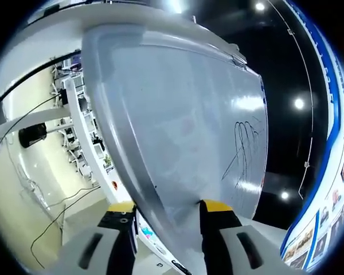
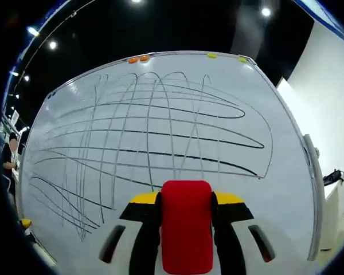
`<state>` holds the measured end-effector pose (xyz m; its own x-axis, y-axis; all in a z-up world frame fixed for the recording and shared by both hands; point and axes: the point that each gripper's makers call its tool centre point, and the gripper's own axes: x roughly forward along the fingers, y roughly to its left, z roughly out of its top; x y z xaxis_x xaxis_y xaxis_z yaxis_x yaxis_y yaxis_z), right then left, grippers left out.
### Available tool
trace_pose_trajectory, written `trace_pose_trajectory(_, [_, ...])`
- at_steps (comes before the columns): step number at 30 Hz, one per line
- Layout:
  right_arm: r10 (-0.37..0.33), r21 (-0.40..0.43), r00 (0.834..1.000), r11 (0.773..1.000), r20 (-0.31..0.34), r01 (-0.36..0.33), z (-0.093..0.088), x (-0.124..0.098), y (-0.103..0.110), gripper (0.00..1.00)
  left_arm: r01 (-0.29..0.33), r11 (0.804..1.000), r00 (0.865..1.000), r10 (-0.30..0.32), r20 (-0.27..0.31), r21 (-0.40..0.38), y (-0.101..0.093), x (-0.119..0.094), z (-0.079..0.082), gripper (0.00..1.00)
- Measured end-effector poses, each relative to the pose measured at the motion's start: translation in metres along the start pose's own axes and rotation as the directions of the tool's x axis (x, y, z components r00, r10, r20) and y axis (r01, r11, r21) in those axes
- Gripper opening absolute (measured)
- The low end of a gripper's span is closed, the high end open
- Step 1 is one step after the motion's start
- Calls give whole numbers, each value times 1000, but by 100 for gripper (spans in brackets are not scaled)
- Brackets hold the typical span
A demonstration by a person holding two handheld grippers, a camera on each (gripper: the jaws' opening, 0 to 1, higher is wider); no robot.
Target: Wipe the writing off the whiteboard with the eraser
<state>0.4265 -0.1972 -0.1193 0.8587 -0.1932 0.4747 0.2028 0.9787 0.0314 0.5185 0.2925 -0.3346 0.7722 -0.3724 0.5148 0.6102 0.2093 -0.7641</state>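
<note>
The whiteboard (image 2: 178,103) faces me in the right gripper view, covered in looping black marker lines (image 2: 160,134). My right gripper (image 2: 186,229) is shut on a red eraser (image 2: 186,220), held just in front of the board's lower middle. In the left gripper view I see the same whiteboard (image 1: 183,126) at a steep angle, with black scribbles (image 1: 243,149) towards its far side. The board's grey frame edge (image 1: 155,195) runs down between the jaws of my left gripper (image 1: 167,229), one jaw in front of the board and one behind it, closed on that edge.
Small orange magnets (image 2: 137,58) and yellow magnets (image 2: 211,55) sit on the board's top rim. A person (image 2: 8,154) stands at the far left. Desks and chairs (image 1: 80,132) and floor cables (image 1: 51,212) lie behind the board. A blue poster wall (image 1: 332,189) is at right.
</note>
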Motion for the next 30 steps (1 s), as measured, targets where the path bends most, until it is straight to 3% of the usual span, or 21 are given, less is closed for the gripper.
trace_pose_trajectory(6, [16, -35, 1000, 999, 9, -15, 2, -3, 14, 36, 4, 1000, 1000, -4, 2, 0, 0, 0, 0, 44])
trace_pose_trajectory(20, [13, -33, 1000, 999, 23, -13, 4, -4, 29, 37, 32, 999, 999, -31, 19, -14, 1, 1, 0, 43])
trace_pose_trajectory(25, [8, -27, 1000, 1000, 31, -7, 5, -5, 32, 37, 27, 999, 1000, -28, -13, -47, -3, -1, -1, 42])
trace_pose_trajectory(27, [3, -19, 1000, 1000, 31, -3, 5, -5, 32, 37, 40, 997, 998, -44, -50, -65, 0, -1, -1, 41])
trace_pose_trajectory(30, [15, -14, 1000, 1000, 17, -15, 5, -4, 36, 37, 15, 1000, 998, -16, -59, -15, 3, -4, 3, 40])
